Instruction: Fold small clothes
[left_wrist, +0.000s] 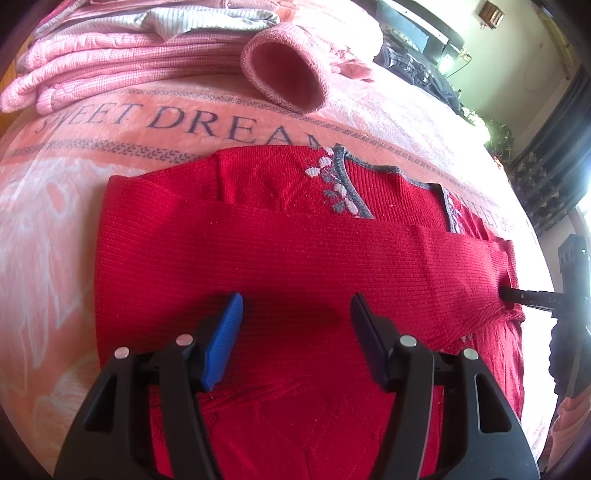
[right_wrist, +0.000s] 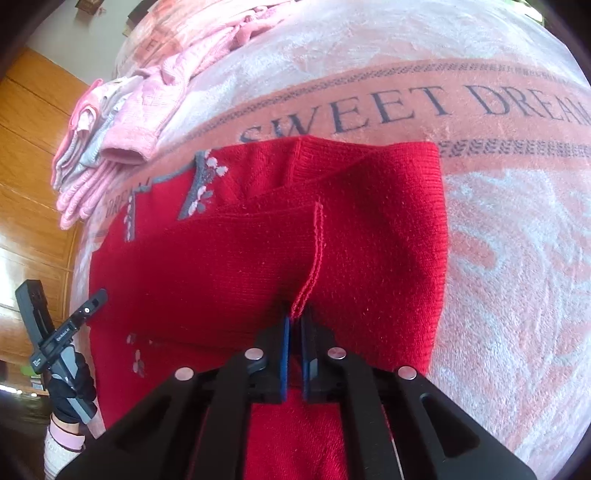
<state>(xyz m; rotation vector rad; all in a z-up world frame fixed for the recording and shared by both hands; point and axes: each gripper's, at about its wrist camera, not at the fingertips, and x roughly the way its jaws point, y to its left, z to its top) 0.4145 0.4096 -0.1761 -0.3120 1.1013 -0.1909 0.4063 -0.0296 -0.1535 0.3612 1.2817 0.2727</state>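
Left wrist view: the left gripper (left_wrist: 297, 314) hovers with fingers spread wide over the red sweater (left_wrist: 288, 258), which lies partly folded on the pink blanket (left_wrist: 55, 192) near a pile of pink clothes (left_wrist: 122, 62). Right wrist view: the right gripper (right_wrist: 294, 325) pinches the sweater's sleeve cuff (right_wrist: 314, 266).

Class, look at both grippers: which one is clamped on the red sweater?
The right gripper: its blue pads are shut on the red sweater at a seam. The left gripper hangs open above it.
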